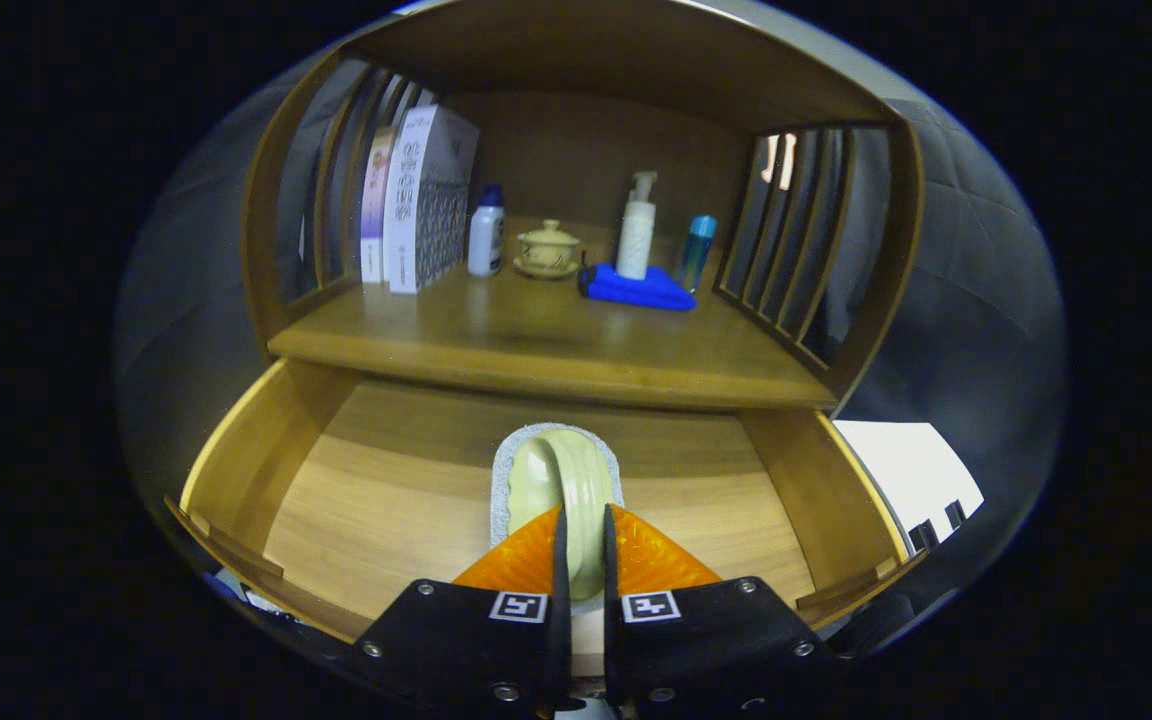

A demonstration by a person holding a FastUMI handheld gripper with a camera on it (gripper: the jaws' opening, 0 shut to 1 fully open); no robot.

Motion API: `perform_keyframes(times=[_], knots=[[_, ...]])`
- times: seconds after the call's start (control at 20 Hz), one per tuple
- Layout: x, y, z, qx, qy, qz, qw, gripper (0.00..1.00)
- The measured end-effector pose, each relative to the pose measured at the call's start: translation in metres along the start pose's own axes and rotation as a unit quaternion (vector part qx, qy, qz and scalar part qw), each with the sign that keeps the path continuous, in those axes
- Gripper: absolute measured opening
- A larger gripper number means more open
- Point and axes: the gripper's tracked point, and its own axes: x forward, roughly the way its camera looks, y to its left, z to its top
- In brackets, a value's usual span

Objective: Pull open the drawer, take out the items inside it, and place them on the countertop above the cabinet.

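Fingers (551, 545) clamping scrub brush handle (581, 500) | drawer (246, 450) open

Countertop (496, 340): boxes (414, 205), bottles (636, 228), lidded cup (547, 247), blue cloth (636, 288).

Dim booth — sharp centre, fisheye-bent edges

Staged home corner in a booth, wooden cabinet (556, 350) countertop with books (416, 200), teacup (547, 247), toiletry bottles (636, 228)
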Motion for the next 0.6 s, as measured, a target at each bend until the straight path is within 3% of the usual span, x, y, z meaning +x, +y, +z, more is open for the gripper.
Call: perform_keyframes(times=[0.35, 0.6], knots=[[-0.011, -0.027, 0.076, 0.035, -0.083, -0.012, 0.996, 0.13], [0.019, -0.015, 0.119, 0.045, -0.126, 0.003, 0.991, 0.13]])
